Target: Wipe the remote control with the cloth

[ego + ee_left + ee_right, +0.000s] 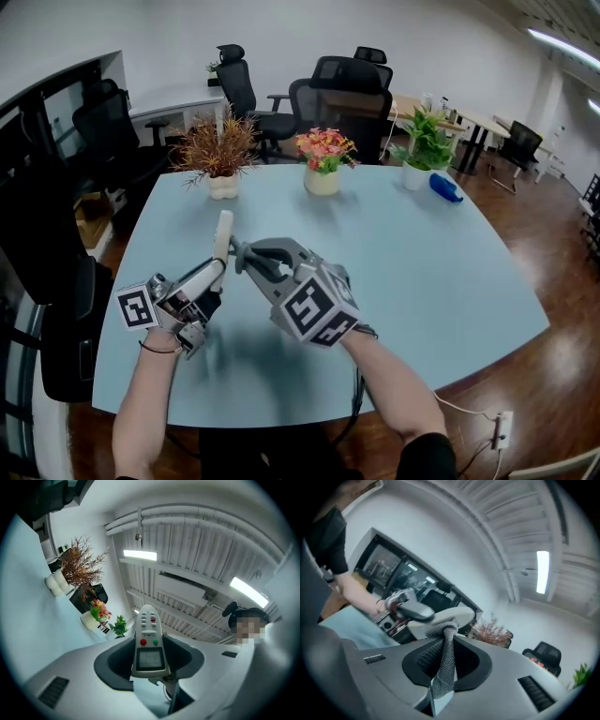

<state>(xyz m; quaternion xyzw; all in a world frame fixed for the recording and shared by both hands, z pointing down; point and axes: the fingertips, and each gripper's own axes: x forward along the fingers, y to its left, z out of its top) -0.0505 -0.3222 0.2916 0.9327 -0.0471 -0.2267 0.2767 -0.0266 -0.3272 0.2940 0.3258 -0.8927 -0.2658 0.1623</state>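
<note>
In the head view my left gripper (pixel 216 270) holds a cream remote control (pixel 223 234) upright above the pale blue table (pixel 431 272). The left gripper view shows the remote control (pixel 149 641) clamped between the jaws, with its screen and buttons facing the camera. My right gripper (pixel 243 255) comes in from the right, its tips against the remote. In the right gripper view a grey knitted cloth (pixel 446 660) is pinched between the jaws of my right gripper (pixel 443 667). The cloth's bunched top end presses against the remote control (pixel 452 617). Behind it shows my left gripper (pixel 405 607).
Along the table's far side stand a dried plant in a white pot (pixel 221 157), a pot of pink and orange flowers (pixel 323 161) and a green plant (pixel 424 150). A blue object (pixel 445 188) lies next to the green plant. Black office chairs (pixel 342 94) stand behind the table.
</note>
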